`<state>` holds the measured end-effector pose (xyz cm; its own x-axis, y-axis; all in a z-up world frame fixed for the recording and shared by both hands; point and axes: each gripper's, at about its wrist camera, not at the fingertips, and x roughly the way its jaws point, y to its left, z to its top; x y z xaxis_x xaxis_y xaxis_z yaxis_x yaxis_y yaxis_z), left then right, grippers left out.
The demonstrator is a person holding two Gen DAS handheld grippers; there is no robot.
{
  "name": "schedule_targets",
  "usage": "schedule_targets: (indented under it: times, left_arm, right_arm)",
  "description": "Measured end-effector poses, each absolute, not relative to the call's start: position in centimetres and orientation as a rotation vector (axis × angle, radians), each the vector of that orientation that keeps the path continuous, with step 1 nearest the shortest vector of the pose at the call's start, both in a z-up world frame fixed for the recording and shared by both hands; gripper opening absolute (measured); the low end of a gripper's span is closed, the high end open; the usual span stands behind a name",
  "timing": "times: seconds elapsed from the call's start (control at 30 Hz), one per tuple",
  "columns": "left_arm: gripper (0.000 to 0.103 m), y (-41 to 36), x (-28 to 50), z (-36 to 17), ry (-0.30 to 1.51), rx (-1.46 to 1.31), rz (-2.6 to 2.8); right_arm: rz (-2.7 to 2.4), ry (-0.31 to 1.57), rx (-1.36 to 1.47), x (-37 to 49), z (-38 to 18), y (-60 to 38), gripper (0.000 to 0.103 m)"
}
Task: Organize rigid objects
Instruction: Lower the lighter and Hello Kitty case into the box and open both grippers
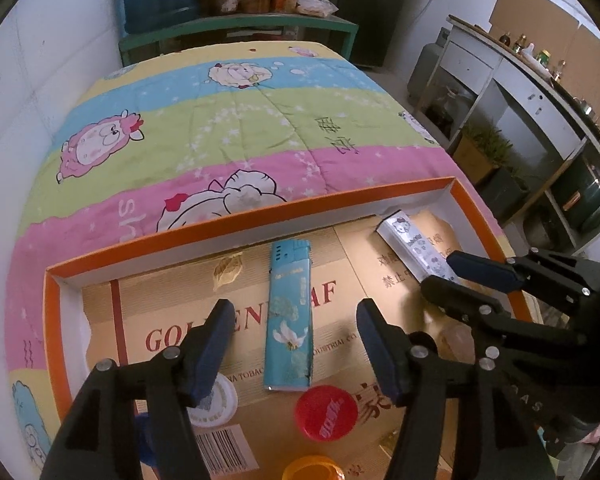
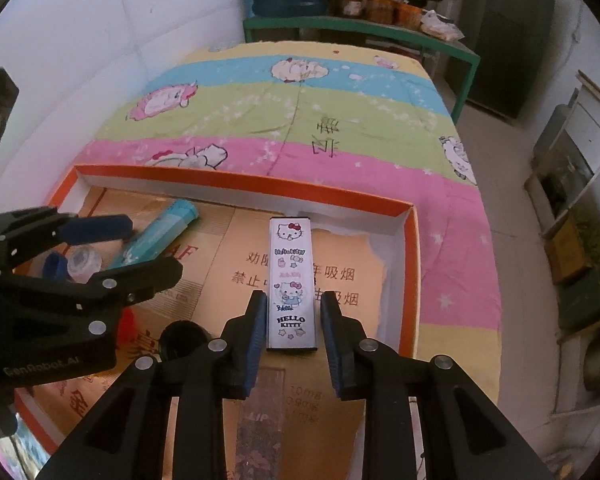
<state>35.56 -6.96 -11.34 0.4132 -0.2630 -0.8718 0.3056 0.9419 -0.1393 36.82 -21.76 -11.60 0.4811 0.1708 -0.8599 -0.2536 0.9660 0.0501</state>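
Striped cartoon quilt (image 1: 228, 120) carried an orange-rimmed tray (image 1: 260, 216). Left gripper (image 1: 296, 344) jaws stood released astride a teal lighter (image 1: 289, 320); right gripper (image 2: 294, 340) jaws flanked the Hello Kitty lighter (image 2: 291, 280), unclenched.

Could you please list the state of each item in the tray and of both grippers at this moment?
left gripper: open, jaws astride the teal lighter, not touching it.
right gripper: open, pads beside the Hello Kitty lighter with gaps showing.
teal lighter: lying flat on the cardboard liner.
Hello Kitty lighter: lying flat, printed face up.
red cap: lying flat, top up.
orange tray: open-topped, resting on the quilt.
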Motion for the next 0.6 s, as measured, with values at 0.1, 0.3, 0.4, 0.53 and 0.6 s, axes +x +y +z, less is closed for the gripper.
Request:
schedule_targets:
  times: [0.1, 0.3, 0.4, 0.53, 0.6]
  left_arm:
    - [0.063, -6.9, 35.0, -10.9, 1.073, 0.045, -0.367]
    - [0.064, -6.6, 33.4, -9.4, 1.023, 0.025, -0.374]
    - [0.068, -6.3, 32.4, -8.5, 0.991, 0.017, -0.377]
    - [0.069, -5.7, 30.7, -7.1, 0.945, 0.001, -0.372]
    - [0.069, -5.3, 29.9, -6.6, 0.929, -0.003, -0.368]
  right_arm:
    - [0.253, 1.018, -0.088, 36.4, -11.0, -21.7, 0.034]
    - [0.250, 0.970, -0.062, 34.9, -9.0, -21.7, 0.034]
    - [0.246, 0.948, -0.046, 33.9, -8.0, -21.8, 0.034]
    - [0.221, 0.913, -0.017, 32.4, -6.7, -22.0, 0.034]
    - [0.211, 0.897, -0.008, 31.6, -6.2, -22.0, 0.034]
